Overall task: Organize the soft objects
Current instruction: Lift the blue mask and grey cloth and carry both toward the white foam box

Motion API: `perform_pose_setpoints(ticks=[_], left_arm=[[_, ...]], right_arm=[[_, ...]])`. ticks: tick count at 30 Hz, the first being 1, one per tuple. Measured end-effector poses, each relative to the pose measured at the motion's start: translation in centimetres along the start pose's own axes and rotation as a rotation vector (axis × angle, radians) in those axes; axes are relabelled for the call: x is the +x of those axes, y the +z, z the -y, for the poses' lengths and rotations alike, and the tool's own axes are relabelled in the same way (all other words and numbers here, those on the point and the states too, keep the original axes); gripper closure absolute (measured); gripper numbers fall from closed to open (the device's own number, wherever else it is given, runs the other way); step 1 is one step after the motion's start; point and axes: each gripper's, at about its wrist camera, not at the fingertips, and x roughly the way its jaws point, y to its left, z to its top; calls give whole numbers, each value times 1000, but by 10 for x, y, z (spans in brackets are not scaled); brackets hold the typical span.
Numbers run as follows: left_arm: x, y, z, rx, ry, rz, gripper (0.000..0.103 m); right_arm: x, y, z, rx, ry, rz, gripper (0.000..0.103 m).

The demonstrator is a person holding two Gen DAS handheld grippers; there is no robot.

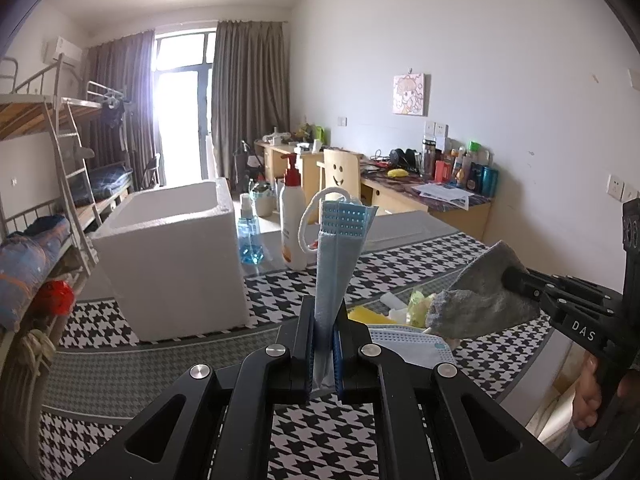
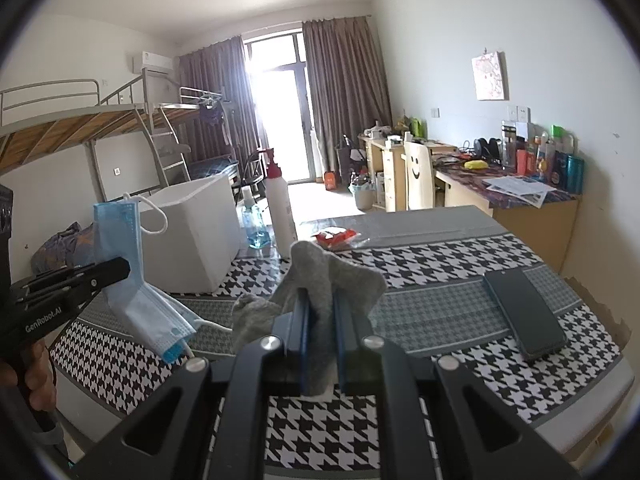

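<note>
While the white foam box (image 1: 172, 256) sits on the checkered table (image 2: 440, 256), the left hand-held gripper (image 1: 323, 354) pinches a blue face mask (image 1: 340, 248) upright, and the right hand-held gripper (image 2: 320, 344) clamps a grey cloth (image 2: 332, 276) above it.

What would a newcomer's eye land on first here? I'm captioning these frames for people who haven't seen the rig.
First, the blue face mask standing up from the shut left gripper, and the grey cloth bunched in the shut right gripper, both held above the houndstooth tablecloth. Next, the big white foam box on the table's far left, with a pump bottle and blue spray bottle just right of it.
</note>
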Motion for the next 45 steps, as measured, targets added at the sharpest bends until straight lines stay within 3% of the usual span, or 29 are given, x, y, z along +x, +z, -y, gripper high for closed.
perform_pose_setpoints(ticks=[45], left_arm=[[34, 65, -37, -29, 55, 23, 95]], right_arm=[[27, 59, -20, -50, 9, 49, 89]])
